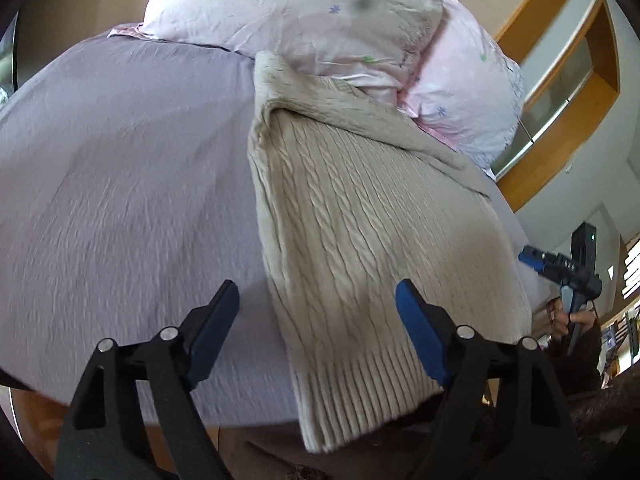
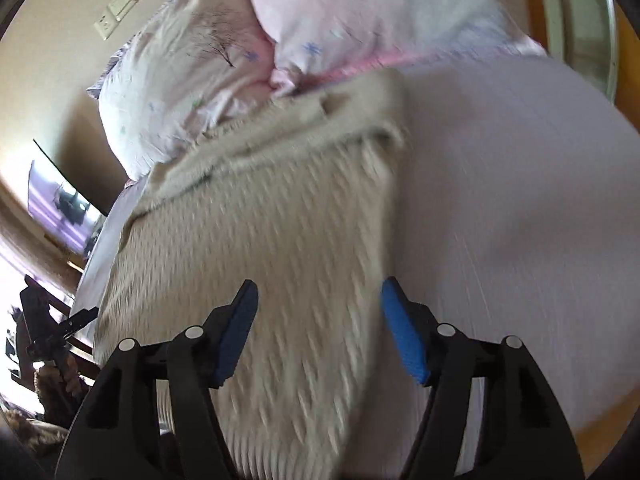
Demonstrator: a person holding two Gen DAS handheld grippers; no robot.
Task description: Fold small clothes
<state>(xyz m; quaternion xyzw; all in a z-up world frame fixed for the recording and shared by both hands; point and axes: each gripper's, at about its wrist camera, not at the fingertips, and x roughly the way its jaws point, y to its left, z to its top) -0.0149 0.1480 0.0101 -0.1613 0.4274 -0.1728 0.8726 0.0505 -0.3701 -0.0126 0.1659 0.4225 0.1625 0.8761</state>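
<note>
Mid-fold; sweater (image 1: 360, 216) lies narrow at frame centre, hem low; left gripper (image 1: 316, 312) and right gripper (image 2: 318, 312) both gape empty; next: pinch hem, carry toward pillows (image 1: 304, 12).

sweaters: 1 beige cable-knit wool sweater (image 1: 360, 216) | pillows: 2 pale pink floral-print fabric pillows (image 1: 296, 12) (image 1: 468, 92) | bedsheets: 1 lilac crinkled fabric bedsheet (image 1: 120, 168) | grippers: 2 black two-finger grippers with blue pads, left (image 1: 318, 336), right (image 2: 320, 332)
</note>
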